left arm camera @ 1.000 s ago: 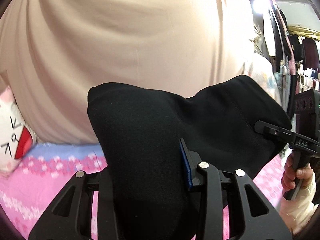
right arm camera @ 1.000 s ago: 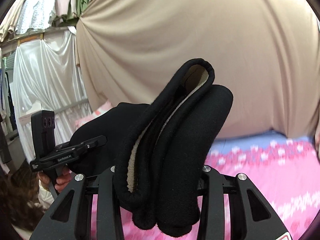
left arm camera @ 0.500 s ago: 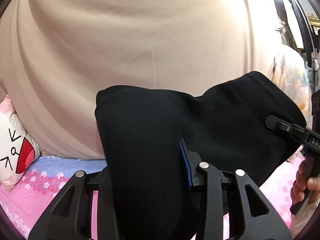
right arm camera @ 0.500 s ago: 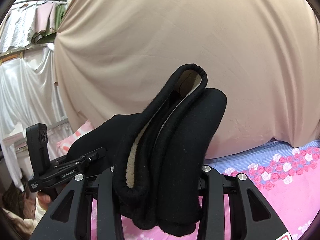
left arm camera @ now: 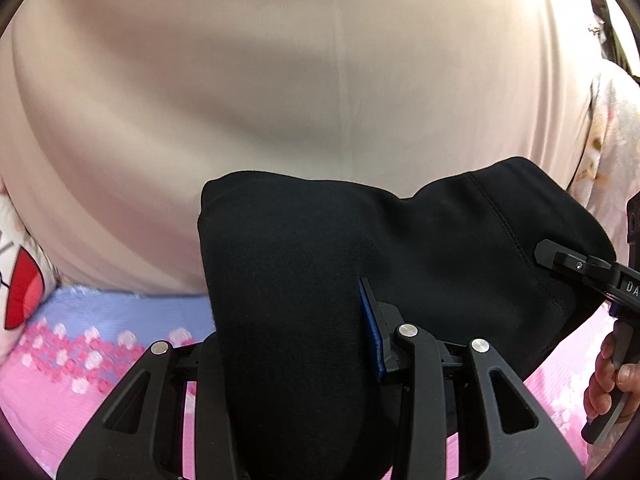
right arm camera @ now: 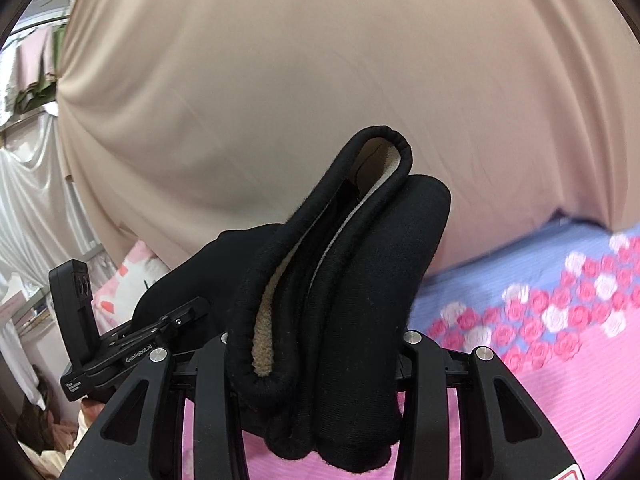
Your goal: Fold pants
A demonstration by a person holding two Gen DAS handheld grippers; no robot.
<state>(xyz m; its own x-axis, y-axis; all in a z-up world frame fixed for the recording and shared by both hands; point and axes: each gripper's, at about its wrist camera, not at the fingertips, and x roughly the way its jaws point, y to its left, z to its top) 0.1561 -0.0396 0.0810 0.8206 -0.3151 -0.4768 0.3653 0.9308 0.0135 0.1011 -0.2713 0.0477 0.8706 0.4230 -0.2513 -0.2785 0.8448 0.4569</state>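
The black pants (left arm camera: 400, 248) hang stretched in the air between both grippers, above the pink flowered bed. My left gripper (left arm camera: 296, 344) is shut on one thick black fold. My right gripper (right arm camera: 320, 360) is shut on the bunched waistband (right arm camera: 384, 148), whose beige fleece lining (right arm camera: 264, 320) shows. The right gripper shows at the right edge of the left wrist view (left arm camera: 580, 268), gripping the far end of the cloth. The left gripper shows at the lower left of the right wrist view (right arm camera: 160, 332). The cloth hides the fingertips of both.
A beige curtain (left arm camera: 280, 80) fills the background. The bedspread (right arm camera: 560, 340) is pink with a blue band of roses. A cartoon pillow (left arm camera: 20, 280) lies at the far left. White drapes and hanging clothes (right arm camera: 28, 200) stand left of the bed.
Both grippers have carried the pants rightward and tilted down a little; the curtain has slid across both views and more of the bedspread shows in the right wrist view. Both grips are unchanged.
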